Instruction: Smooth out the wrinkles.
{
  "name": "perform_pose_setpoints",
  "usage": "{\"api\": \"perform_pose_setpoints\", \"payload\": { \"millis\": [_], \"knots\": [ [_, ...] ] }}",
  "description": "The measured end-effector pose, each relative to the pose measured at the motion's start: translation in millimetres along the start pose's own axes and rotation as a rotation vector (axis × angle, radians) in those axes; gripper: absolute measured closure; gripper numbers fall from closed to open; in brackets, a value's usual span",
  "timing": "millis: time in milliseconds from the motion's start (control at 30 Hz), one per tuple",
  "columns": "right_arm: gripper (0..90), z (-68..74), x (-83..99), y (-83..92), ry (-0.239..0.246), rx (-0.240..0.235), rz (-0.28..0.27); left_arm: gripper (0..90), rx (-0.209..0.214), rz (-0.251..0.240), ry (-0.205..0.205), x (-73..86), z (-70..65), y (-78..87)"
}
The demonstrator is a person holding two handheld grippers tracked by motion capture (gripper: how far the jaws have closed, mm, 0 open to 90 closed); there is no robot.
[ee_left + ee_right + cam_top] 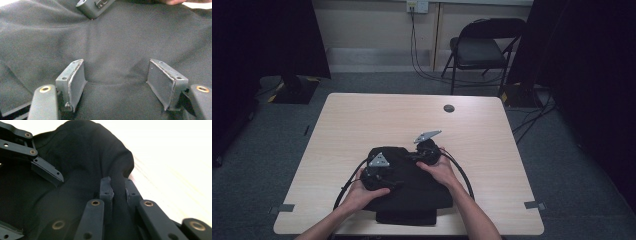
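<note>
From above, the black folded cloth garment (409,192) lies at the wooden table's (362,120) near edge; the left gripper (115,82) stands wide open, pressing it flat, while the right gripper (117,191) pinches a fold, best lifted slowly.

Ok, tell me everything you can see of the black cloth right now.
The black cloth is a soft, matte knit fabric, bunched and folded on the near part of the table, one flap reaching its near edge. It lies rumpled, with shallow creases. The right gripper is pinching a raised fold near the cloth's far right edge. The left gripper rests on it with jaws open, pads pressing into the fabric without pinching it.
</note>
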State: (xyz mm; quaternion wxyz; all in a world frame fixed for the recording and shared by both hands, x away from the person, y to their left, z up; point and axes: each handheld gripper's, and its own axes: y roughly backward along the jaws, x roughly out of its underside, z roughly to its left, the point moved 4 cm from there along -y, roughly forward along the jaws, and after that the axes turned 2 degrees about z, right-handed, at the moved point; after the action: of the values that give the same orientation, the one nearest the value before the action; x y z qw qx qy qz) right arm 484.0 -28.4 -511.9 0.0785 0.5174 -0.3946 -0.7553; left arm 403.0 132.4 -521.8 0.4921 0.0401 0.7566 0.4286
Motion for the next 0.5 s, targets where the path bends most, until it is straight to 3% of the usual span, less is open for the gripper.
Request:
{"api": "perform_pose_setpoints", "payload": {
  "millis": [233, 300, 400, 500],
  "knots": [
    [80.3, -1.6, 1.7, 7.9, -0.004, 0.017, -0.021, 30.4, 0.005, 0.02, -0.047, -7.6, -1.2, 5.5],
    [80.3, -3.8, 2.4, 9.5, -0.014, 0.023, -0.028, 33.2, 0.02, -0.005, -0.057, -10.1, -4.7, 11.2],
    [80.3, -7.8, 2.2, 12.7, -0.026, 0.036, -0.041, 32.9, 0.088, -0.05, -0.053, -14.4, -13.4, 19.0],
    [80.3, -10.6, 1.0, 17.4, -0.031, 0.042, -0.054, 33.6, 0.101, -0.093, -0.091, -18.7, -26.1, 27.4]
  ]
}}
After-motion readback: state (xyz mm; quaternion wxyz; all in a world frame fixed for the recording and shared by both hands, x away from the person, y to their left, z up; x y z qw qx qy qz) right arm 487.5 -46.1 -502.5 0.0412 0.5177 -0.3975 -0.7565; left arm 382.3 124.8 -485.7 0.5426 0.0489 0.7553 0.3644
